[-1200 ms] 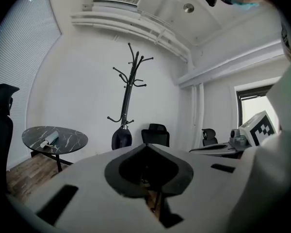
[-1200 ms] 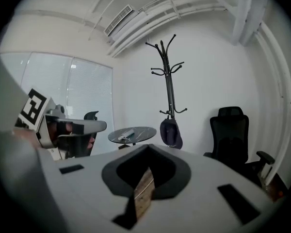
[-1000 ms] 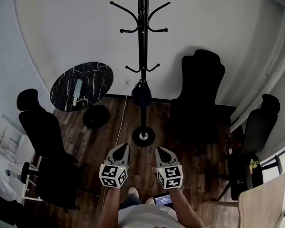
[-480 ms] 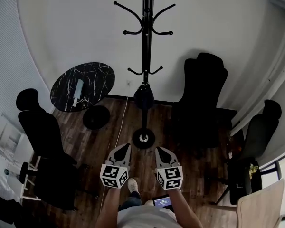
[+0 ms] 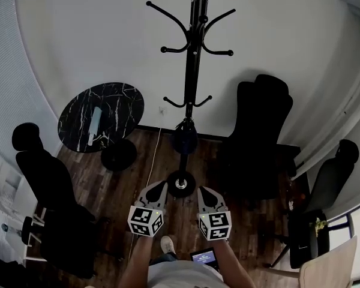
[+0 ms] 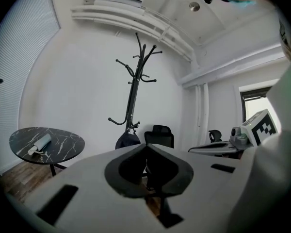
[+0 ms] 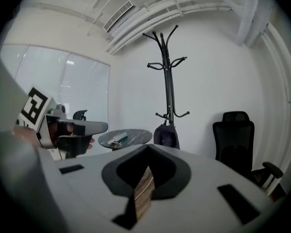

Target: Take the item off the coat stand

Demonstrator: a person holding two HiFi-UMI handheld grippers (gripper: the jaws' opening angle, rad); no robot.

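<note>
The black coat stand (image 5: 192, 71) rises from a round base (image 5: 181, 183) on the wooden floor straight ahead. A dark bag (image 5: 184, 137) hangs low on its pole under the bottom hooks; its upper hooks are bare. My left gripper (image 5: 158, 190) and right gripper (image 5: 204, 194) are held side by side just short of the base, both shut with nothing in them. In the left gripper view the stand (image 6: 134, 89) and bag (image 6: 127, 141) stand beyond the shut gripper (image 6: 146, 147). The right gripper view shows the stand (image 7: 169, 76) and bag (image 7: 166, 136) past the shut gripper (image 7: 148, 148).
A round black marble table (image 5: 117, 98) with a pale object (image 5: 96, 120) on it stands left of the stand. Black office chairs are at the right (image 5: 261, 137), far right (image 5: 327, 179) and left (image 5: 48, 173). A cable runs down the floor; a wooden chair back (image 5: 330, 263) is bottom right.
The stand and bag have shifted right and lower in the head view as the person steps closer. Both grippers stay shut, side by side.
</note>
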